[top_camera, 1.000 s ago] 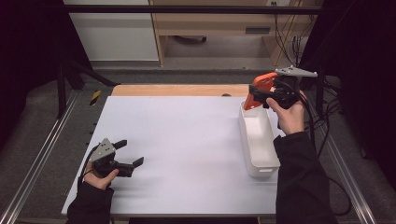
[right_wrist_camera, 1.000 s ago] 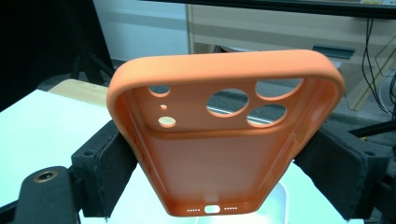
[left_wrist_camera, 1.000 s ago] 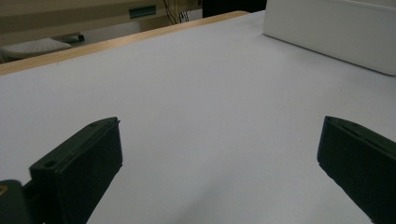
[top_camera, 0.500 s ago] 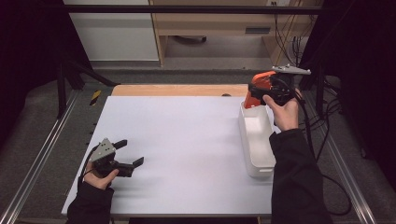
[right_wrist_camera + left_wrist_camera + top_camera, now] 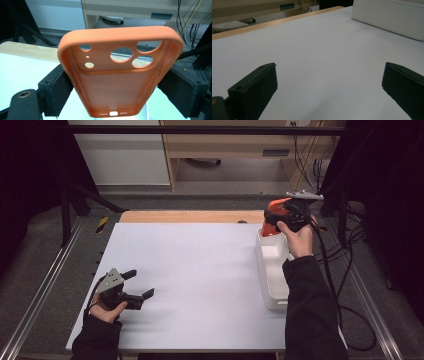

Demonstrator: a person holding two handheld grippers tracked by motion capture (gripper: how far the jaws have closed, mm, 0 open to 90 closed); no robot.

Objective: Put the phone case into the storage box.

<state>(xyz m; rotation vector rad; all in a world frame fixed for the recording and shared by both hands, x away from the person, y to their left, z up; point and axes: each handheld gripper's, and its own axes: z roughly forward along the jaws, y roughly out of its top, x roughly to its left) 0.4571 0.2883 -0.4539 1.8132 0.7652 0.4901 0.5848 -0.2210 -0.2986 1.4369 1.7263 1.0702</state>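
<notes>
An orange phone case [image 5: 273, 212] is clamped by its two long sides between the jaws of my right gripper [image 5: 272, 221], which hangs just over the far end of a long white tray [image 5: 272, 272]. In the right gripper view the orange phone case [image 5: 117, 75] shows its hollow inside and camera cut-outs, and my right gripper [image 5: 116, 87] is shut on it. My left gripper [image 5: 140, 283] rests on the white table top [image 5: 200, 265] at the front left, open with nothing between its jaws. The left gripper view has my left gripper [image 5: 330, 87] facing bare table, with the white tray [image 5: 387, 17] far off.
A wooden strip [image 5: 190, 216] runs along the table's far edge. Cables [image 5: 340, 245] hang at the right side. Metal rails [image 5: 45, 285] border the left. Cabinets [image 5: 225, 145] stand beyond the table.
My right hand has carried the orange case a little left and down, over the tray's far end. The left gripper has stayed where it was.
</notes>
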